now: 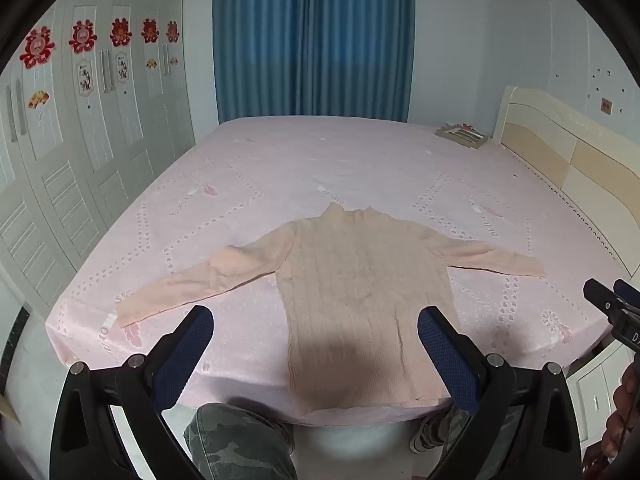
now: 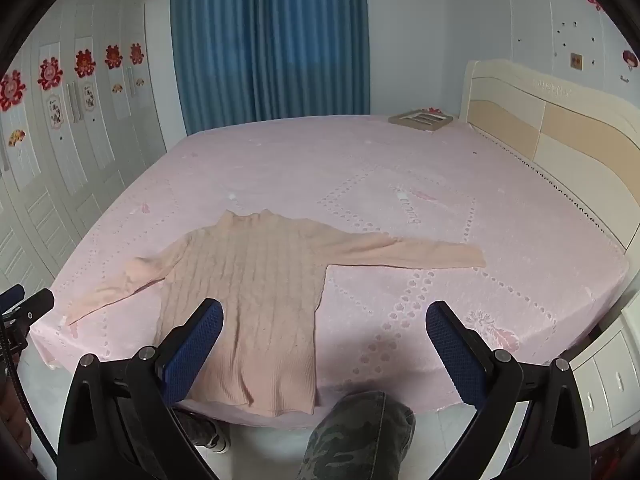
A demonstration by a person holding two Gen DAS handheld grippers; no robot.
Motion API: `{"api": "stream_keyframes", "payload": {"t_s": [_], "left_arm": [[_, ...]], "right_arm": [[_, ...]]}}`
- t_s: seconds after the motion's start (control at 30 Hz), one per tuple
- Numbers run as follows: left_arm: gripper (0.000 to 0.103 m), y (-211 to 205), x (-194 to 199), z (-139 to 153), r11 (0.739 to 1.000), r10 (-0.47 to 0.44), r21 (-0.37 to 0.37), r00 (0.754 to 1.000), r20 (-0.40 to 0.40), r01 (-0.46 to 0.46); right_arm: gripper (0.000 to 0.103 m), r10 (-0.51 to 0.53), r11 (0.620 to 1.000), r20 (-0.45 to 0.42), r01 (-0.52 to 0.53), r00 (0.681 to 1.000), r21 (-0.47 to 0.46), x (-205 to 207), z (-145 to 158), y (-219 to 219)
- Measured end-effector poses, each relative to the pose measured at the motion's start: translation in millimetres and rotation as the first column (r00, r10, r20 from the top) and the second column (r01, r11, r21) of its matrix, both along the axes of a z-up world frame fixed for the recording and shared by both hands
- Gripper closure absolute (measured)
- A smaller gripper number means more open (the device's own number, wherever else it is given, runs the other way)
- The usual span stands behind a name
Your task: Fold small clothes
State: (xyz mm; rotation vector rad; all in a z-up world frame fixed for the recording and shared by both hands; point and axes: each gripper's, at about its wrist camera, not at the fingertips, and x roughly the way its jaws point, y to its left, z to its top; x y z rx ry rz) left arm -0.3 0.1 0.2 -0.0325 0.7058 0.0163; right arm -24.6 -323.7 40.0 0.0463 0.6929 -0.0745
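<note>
on the pink bed (image 1: 320, 168), near its front edge: a pale pink knitted sweater (image 1: 360, 300) spread flat, collar toward the blue curtain (image 1: 312, 40), both sleeves stretched out to the sides, hem at the bed's front edge. above that front edge, apart from the sweater: left gripper (image 1: 316, 320) with jaws spread wide and empty, right gripper (image 2: 324, 316) also wide apart, nothing between the pads. below the bed edge, camouflage trousers (image 1: 236, 440) of the person.
</note>
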Motion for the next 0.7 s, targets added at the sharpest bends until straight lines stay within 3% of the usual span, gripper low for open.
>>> {"api": "stream_keyframes", "payload": {"t_s": [0.13, 0.3, 0.7], "left_arm": [[0.0, 1, 2, 0, 1.0, -0.001, 0.007, 1.0, -0.014, 0.001], [0.0, -3, 0, 6, 1.0, -0.004, 0.029, 1.0, 0.002, 0.004], [0.0, 1, -9, 12, 1.0, 0.005, -0.004, 1.0, 0.012, -0.005]], "right_arm": [[0.003, 0.001, 1.0, -0.012, -0.002, 1.0, -0.019, -3, 3, 6], [0.003, 0.001, 1.0, -0.024, -0.001, 1.0, 0.026, -3, 0, 0], [0.003, 0.0, 1.0, -0.009, 0.0, 1.0, 0.024, -11, 8, 0]]}}
